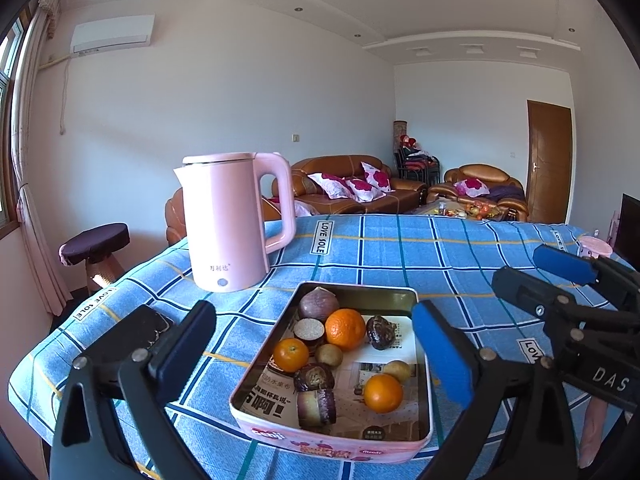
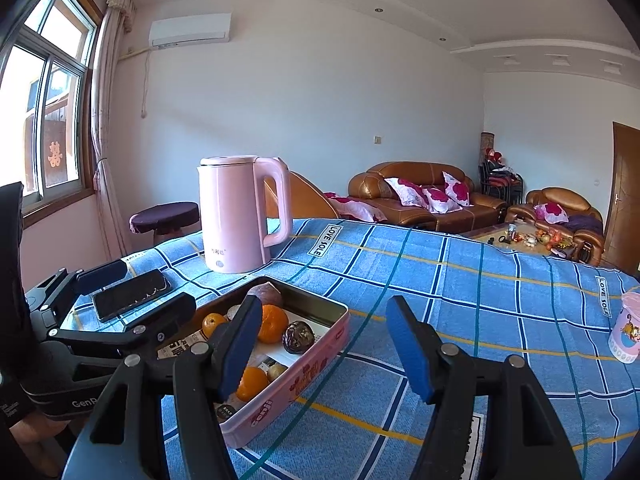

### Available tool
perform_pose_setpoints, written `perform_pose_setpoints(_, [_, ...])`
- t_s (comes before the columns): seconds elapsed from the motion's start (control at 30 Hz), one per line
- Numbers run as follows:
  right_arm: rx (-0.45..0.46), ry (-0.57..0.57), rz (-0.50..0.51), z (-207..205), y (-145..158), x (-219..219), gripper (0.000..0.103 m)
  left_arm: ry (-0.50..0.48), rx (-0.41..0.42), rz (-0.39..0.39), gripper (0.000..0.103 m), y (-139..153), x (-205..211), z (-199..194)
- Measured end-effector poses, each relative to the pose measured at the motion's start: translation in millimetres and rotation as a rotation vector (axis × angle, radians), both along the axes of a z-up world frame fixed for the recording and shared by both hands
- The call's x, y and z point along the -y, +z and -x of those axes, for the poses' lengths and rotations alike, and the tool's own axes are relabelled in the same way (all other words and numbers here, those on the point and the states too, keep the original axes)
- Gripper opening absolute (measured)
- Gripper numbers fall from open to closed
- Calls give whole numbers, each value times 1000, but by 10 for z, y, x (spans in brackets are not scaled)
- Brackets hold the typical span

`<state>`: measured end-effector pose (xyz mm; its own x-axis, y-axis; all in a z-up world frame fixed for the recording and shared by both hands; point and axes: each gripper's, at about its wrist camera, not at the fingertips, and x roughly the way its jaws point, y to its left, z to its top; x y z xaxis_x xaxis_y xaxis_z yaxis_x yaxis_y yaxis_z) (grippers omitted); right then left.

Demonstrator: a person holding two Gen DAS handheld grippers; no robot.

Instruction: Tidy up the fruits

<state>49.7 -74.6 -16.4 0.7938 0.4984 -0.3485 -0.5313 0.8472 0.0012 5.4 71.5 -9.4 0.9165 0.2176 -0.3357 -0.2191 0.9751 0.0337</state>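
Note:
A pink tin [image 1: 332, 445] lined with newspaper sits on the blue checked tablecloth [image 1: 400, 252]. It holds three oranges, the largest [image 1: 345, 329] near the middle, plus a kiwi [image 1: 329, 355], a round purple fruit [image 1: 318, 303], dark wrinkled fruits [image 1: 381, 332] and cut purple pieces [image 1: 316, 406]. My left gripper [image 1: 316, 344] hovers before the tin, jaws wide open and empty, the tin showing between them. My right gripper [image 2: 326, 348] is to the right of the tin [image 2: 304, 372], open, with only cloth between its fingers. Each gripper also shows in the other's view: right gripper [image 1: 540, 278], left gripper [image 2: 136, 292].
A pink kettle [image 1: 228, 220] stands behind the tin at the left. A dark phone [image 2: 130, 300] lies on the cloth left of the tin. A pink cup [image 2: 626, 332] stands at the far right. A stool [image 1: 96, 244] is past the table's left edge; sofas stand beyond.

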Motion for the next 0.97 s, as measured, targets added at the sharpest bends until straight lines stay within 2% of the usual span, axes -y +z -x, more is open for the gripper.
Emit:
perform_pose_setpoints(0.2, [10,-16,-14,18,32,81,66,-14,13,-11,103,29,42,25])
perform_pose_setpoints(0.53, [15,-29,-15,54,58,149,66,-11,-6,46,103,26,-4,-14])
perform_pose_setpoints(0.73, [15,-28,-3,76,46,149,66,4,-25,44,103,-1,-12,-59])
perform_pose_setpoints(0.87, [17,-27,2,78,44,157,66,13,-29,13,103,-24,29,-66])
perform_pose_setpoints(0.97, [15,-30,7,73,40,188,66,0,-39,33,103,-21,18,-77])
